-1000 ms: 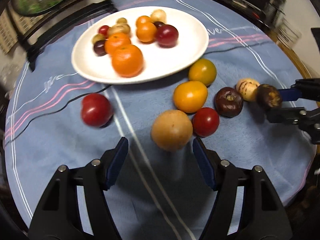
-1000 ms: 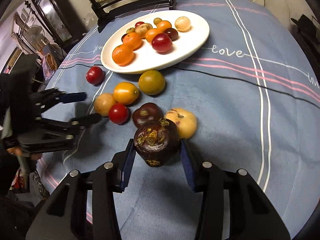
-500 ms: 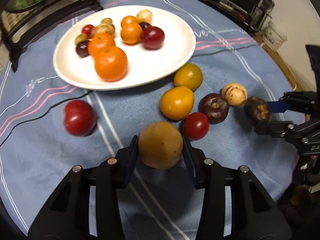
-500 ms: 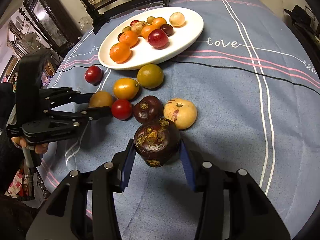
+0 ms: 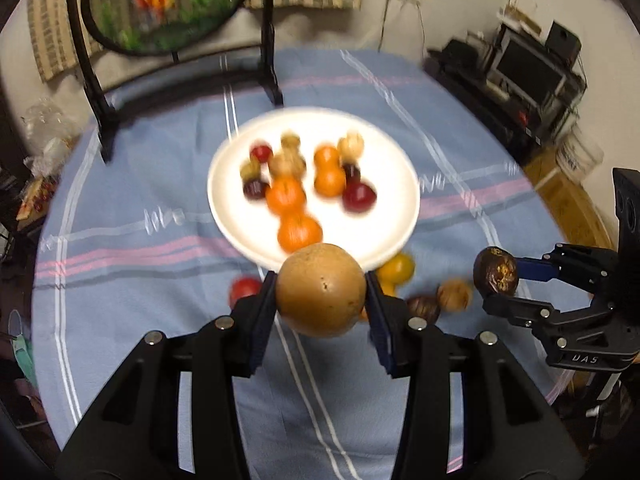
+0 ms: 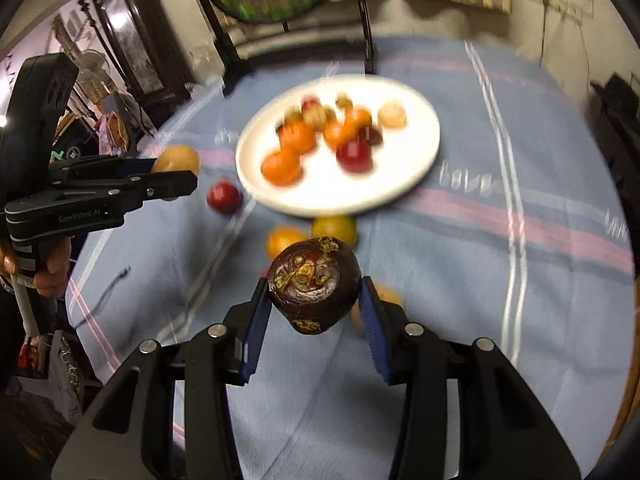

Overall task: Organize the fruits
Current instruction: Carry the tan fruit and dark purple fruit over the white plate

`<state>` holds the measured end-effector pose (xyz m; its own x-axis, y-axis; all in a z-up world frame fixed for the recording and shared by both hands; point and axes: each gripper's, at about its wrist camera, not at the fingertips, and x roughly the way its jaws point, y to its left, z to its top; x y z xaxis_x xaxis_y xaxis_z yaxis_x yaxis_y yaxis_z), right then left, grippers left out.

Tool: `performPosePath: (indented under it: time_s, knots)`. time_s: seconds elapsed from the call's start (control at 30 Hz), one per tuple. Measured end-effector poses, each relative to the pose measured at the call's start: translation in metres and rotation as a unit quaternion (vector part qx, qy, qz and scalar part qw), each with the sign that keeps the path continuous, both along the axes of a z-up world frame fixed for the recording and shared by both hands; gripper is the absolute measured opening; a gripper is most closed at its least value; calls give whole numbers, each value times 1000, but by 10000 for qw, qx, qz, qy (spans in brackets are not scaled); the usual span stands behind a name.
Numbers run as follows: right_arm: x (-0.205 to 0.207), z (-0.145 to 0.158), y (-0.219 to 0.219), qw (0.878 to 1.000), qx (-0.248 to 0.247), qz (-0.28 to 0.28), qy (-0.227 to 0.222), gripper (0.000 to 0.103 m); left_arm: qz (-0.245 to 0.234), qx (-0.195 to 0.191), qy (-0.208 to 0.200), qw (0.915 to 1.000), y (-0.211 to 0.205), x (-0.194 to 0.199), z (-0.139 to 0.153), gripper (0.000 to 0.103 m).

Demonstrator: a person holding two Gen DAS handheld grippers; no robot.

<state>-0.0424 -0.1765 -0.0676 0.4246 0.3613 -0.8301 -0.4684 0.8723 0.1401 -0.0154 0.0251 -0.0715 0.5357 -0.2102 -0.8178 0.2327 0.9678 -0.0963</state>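
Carrying two fruits clear of the cloth, one in each gripper, toward the round white ceramic plate (image 5: 400, 168).

The left gripper (image 5: 320, 304) pinches a round tan-brown fruit (image 5: 320, 296) between its blue pads, the fruit hanging above the blue striped tablecloth (image 5: 160, 280) just short of the plate's near rim; the right gripper (image 6: 314, 308) clamps a dark purple mangosteen (image 6: 314, 284) the same way, gripped across its middle, probably so it cannot roll out; oranges and red fruits already sit bunched on the plate, so I judge both are headed there; a few yellow and red fruits (image 6: 334, 228) lie loose on the cloth beside the plate, not yet gathered.
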Motion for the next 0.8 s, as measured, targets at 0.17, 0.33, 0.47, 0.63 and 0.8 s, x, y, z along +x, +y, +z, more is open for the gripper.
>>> performPosePath:
  time_s: [0.17,0.33,0.47,0.63,0.8]
  knots:
    - [32,62,3,9974,223,65,-677,45,140,58,-484,9987,-10,23,51,44]
    - [60,103,10,9934,326,81,-1100,45,313,277,-809,9958,-25,41,77,44]
    - [77,109,14,9922,330,87,-1200,45,343,333,-815,9955,-37,55,76,44]
    - [94,101,19,9933,331,116,-1103,45,352,439,-637,9964,-42,70,57,44]
    - [104,89,22,9950,290,138,-949,45,418,518,-485,9966,-40,85,41,44]
